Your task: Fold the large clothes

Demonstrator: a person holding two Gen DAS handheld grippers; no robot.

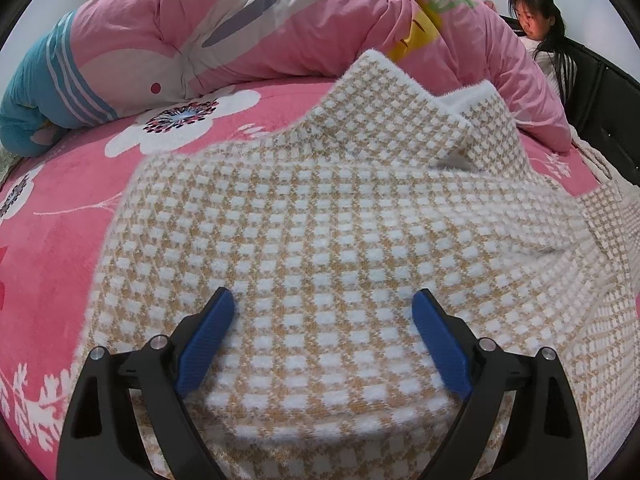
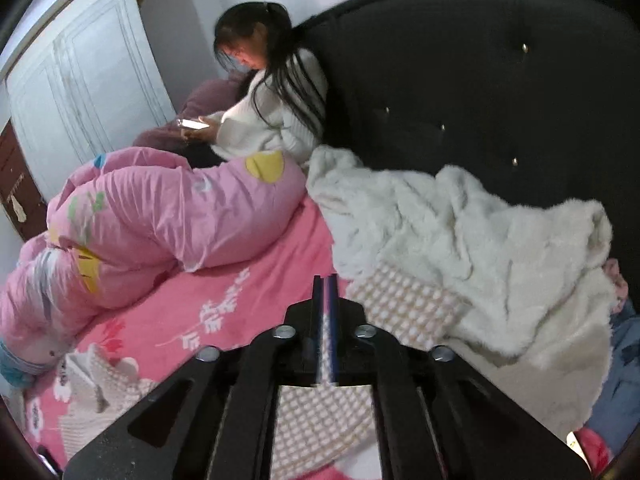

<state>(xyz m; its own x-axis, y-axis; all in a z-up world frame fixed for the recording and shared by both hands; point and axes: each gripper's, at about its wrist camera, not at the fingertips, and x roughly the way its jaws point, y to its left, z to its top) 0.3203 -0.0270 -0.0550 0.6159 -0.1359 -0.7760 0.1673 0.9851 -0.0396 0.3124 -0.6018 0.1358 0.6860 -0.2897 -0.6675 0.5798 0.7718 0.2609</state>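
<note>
Fuzzy tan-and-white checked knit garment [image 1: 320,216] lies spread on the pink flowered bed cover [image 1: 60,184], right in front of me. It has a fluffy white lining [image 2: 460,216] that shows where it is turned over near the dark padded headboard [image 2: 500,60].

My left hand-held gripper [image 1: 324,312] hangs just over the checked cloth. Its blue pads [image 1: 440,348] stand wide apart and hold nothing.

My right hand-held gripper [image 2: 326,292] looks squeezed shut in its own camera, with the two tips pressed together. I see checked cloth right under it, but I cannot tell if any cloth is pinched between the tips.

I think this garment is soft, thick and floppy. It will bend and sag when I lift it, and it looks big, so it may feel a bit heavy. The fuzz should help it not slip. I think the best place to grab is a corner or the edge, with one gripper on each side, so it folds flat.

A puffy pink quilt [image 1: 280,20] is piled behind it. A person in white [image 2: 272,116] sits by the headboard, well apart.
</note>
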